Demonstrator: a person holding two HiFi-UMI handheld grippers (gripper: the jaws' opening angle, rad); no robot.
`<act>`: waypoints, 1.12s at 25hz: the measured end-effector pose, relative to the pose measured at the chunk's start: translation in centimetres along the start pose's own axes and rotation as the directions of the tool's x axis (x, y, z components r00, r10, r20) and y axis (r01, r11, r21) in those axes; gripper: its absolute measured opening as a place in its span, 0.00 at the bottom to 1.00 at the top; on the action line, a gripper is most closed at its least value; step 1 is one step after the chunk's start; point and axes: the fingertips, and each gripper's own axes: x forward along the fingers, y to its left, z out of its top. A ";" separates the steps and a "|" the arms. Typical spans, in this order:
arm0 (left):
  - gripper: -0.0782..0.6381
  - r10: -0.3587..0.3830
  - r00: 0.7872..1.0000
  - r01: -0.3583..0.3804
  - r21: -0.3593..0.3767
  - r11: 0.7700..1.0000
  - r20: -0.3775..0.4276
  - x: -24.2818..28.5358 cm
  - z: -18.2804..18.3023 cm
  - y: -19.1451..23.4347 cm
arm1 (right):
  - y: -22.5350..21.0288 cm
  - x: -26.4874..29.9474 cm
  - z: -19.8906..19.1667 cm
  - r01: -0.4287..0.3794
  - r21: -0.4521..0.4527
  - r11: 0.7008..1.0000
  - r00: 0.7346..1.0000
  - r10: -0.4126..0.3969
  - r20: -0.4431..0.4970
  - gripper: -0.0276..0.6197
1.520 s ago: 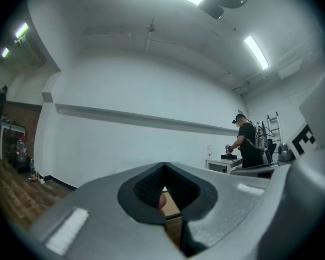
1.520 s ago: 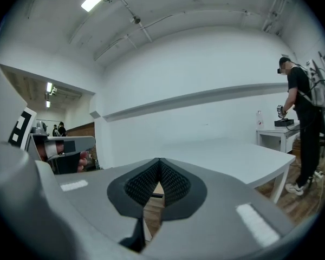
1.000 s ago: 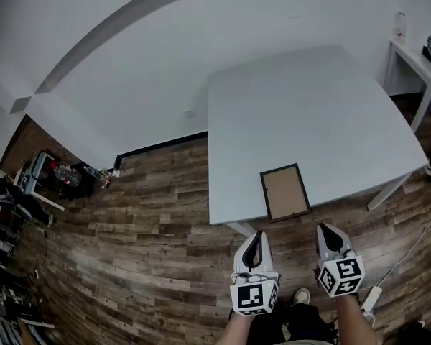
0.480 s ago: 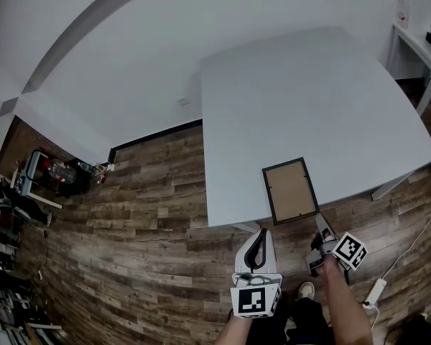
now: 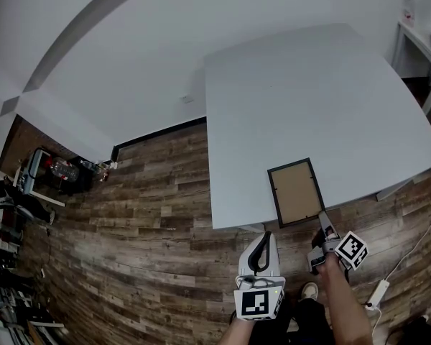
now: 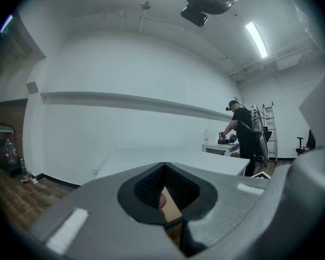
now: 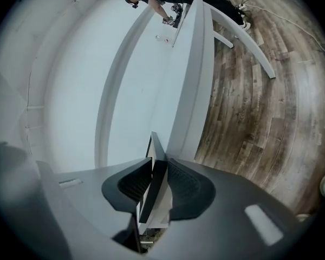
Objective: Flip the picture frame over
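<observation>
The picture frame (image 5: 297,192) lies back side up on the white table (image 5: 309,99), close to the front edge; it has a black rim and brown backing. My right gripper (image 5: 323,226) is turned on its side at the frame's near right corner. In the right gripper view the frame's black edge (image 7: 154,161) runs between the pads, and the right gripper (image 7: 153,191) is shut on it. My left gripper (image 5: 261,244) hangs below the table's front edge, left of the frame, shut on nothing. The left gripper (image 6: 165,199) shows a sliver of brown backing (image 6: 171,209) past its closed jaws.
A small white side table (image 5: 424,56) stands at the far right. Clutter on a stand (image 5: 43,175) sits by the wall at left. A power strip (image 5: 379,292) lies on the wood floor at right. A person (image 6: 244,134) stands at the far side table.
My right gripper has rolled onto its side, moved up to the frame's near right corner and closed on its edge. The left gripper has barely moved.
</observation>
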 end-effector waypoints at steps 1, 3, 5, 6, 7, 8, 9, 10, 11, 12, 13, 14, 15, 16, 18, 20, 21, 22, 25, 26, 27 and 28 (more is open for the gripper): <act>0.11 0.003 1.000 -0.003 -0.010 1.000 0.011 0.0 0.0 0.0 | 0.1 0.0 0.0 -0.004 -0.001 1.000 1.000 0.004 0.004 0.22; 0.11 0.010 0.999 -0.009 -0.027 1.000 0.030 0.0 0.1 0.1 | 0.1 0.0 0.0 0.000 0.001 1.000 1.000 0.000 0.011 0.21; 0.11 0.009 1.000 -0.009 -0.025 1.000 0.017 -0.1 -0.2 0.3 | -0.1 -0.4 -0.1 0.026 0.013 1.000 1.000 -0.027 0.015 0.21; 0.11 0.010 1.000 -0.009 -0.027 1.000 0.015 -0.2 -0.3 0.3 | -0.1 -0.7 -0.1 0.042 0.018 0.999 0.999 -0.043 0.017 0.20; 0.11 0.011 1.000 -0.010 -0.028 1.000 0.014 -0.2 -0.3 0.3 | 0.0 -0.8 -0.1 0.041 0.016 0.999 0.999 -0.041 0.022 0.20; 0.11 0.013 1.000 -0.012 -0.030 0.999 0.014 -0.2 -0.3 0.4 | 0.3 -0.9 0.0 0.028 0.009 1.000 0.999 -0.028 0.029 0.20; 0.11 0.017 1.000 -0.016 -0.035 0.999 0.020 -0.2 -0.4 0.4 | 0.6 -1.1 0.2 0.028 0.002 1.000 0.999 -0.028 0.038 0.19; 0.11 0.021 0.999 -0.020 -0.039 0.999 0.029 -0.3 -0.3 0.5 | 0.8 -1.4 0.4 0.039 -0.008 0.999 0.998 -0.038 0.047 0.19; 0.11 0.023 0.999 -0.021 -0.040 0.999 0.037 -0.2 -0.2 0.7 | 1.3 -1.5 0.6 0.032 -0.024 0.999 0.998 -0.031 0.057 0.18; 0.11 0.021 0.999 -0.020 -0.037 0.999 0.041 -0.2 0.0 0.8 | 2.2 -1.3 1.0 0.003 -0.050 0.999 0.998 0.000 0.067 0.18; 0.11 0.018 0.999 -0.017 -0.036 0.999 0.037 -0.1 0.2 0.9 | 3.2 -1.1 1.3 -0.024 -0.083 0.996 0.997 0.030 0.073 0.18; 0.11 0.017 0.999 -0.015 -0.038 0.999 0.032 -0.1 0.4 1.0 | 3.9 -1.0 1.6 -0.037 -0.117 0.992 0.996 0.046 0.076 0.18; 0.11 0.017 0.999 -0.015 -0.042 0.999 0.033 0.0 0.5 1.0 | 4.6 -1.1 1.9 -0.039 -0.151 0.988 0.996 0.051 0.078 0.18; 0.11 0.017 0.999 -0.015 -0.045 0.999 0.035 0.0 0.6 1.0 | 5.1 -1.2 2.2 -0.034 -0.184 0.982 0.996 0.050 0.080 0.18; 0.11 0.017 0.999 -0.015 -0.049 0.999 0.046 -0.1 0.9 0.7 | 5.9 -1.6 2.8 -0.018 -0.257 0.966 0.995 0.042 0.088 0.18; 0.11 0.018 0.998 -0.015 -0.052 0.999 0.061 0.0 1.2 0.5 | 6.7 -2.0 3.6 0.004 -0.339 0.941 0.994 0.033 0.102 0.18; 0.11 0.017 0.998 -0.014 -0.052 0.999 0.064 0.0 1.4 0.5 | 7.2 -2.2 4.0 0.017 -0.381 0.925 0.994 0.027 0.109 0.18; 0.11 0.017 0.998 -0.014 -0.053 0.999 0.066 0.1 1.5 0.5 | 7.7 -2.3 4.4 0.031 -0.426 0.904 0.993 0.021 0.116 0.18; 0.11 0.017 0.998 -0.013 -0.050 0.999 0.065 0.1 1.7 0.7 | 9.3 -2.7 5.4 0.069 -0.570 0.818 0.992 0.007 0.130 0.18; 0.11 0.015 0.998 -0.013 -0.045 0.999 0.060 0.1 1.7 0.7 | 9.8 -2.7 5.6 0.078 -0.616 0.784 0.991 0.004 0.130 0.18; 0.11 0.014 0.998 -0.012 -0.041 0.999 0.058 0.1 1.6 0.7 | 10.2 -2.7 5.8 0.086 -0.658 0.748 0.992 0.000 0.130 0.18; 0.11 0.015 0.998 -0.012 -0.040 0.999 0.066 0.2 1.7 0.7 | 10.6 -2.7 6.0 0.094 -0.699 0.709 0.992 -0.004 0.130 0.18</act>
